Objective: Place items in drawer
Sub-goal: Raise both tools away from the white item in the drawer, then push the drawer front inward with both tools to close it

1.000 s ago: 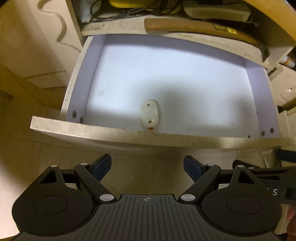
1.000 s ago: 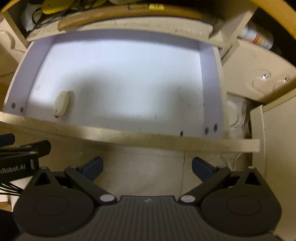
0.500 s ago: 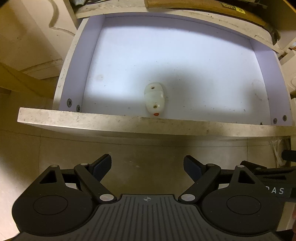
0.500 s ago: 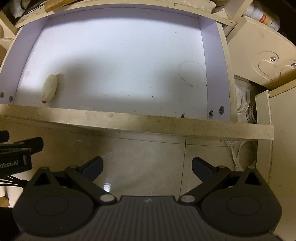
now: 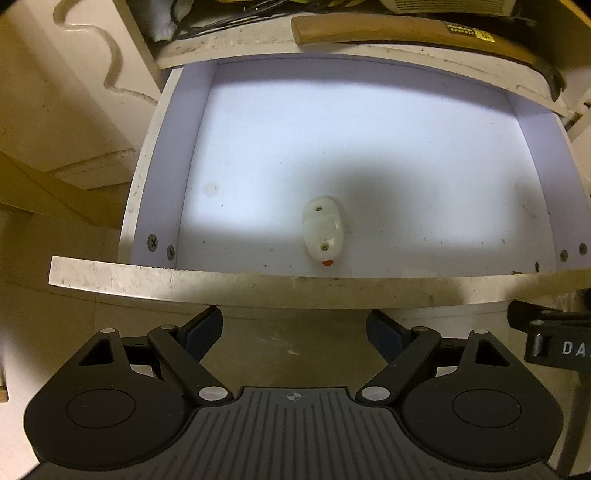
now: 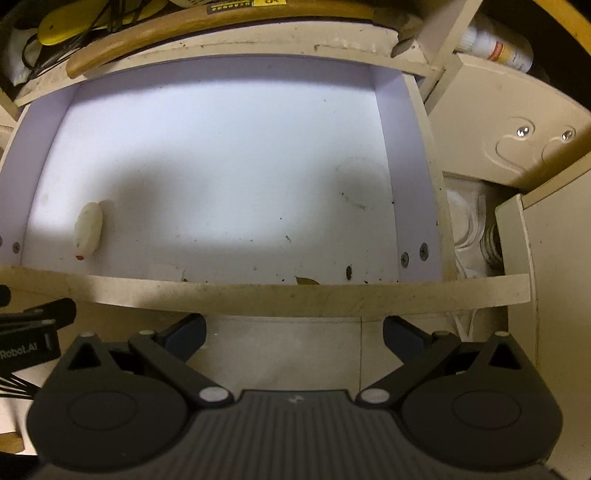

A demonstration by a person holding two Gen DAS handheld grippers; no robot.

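The drawer stands pulled open, with a pale lilac floor and a worn cream front edge; it also shows in the right wrist view. A small white oval object with two screws and an orange tip lies on the drawer floor near the front; in the right wrist view it lies at the left. My left gripper is open and empty, just in front of the drawer's front edge. My right gripper is open and empty, also in front of the edge.
A shelf above the drawer holds a wooden-handled tool, cables and a yellow object. A cream cabinet panel and a bottle stand to the right. The floor is beige tile.
Both grippers first rose over the drawer, then dropped back and tilted up, so the shelf above shows again. The white object has not moved. Both grippers stay open.
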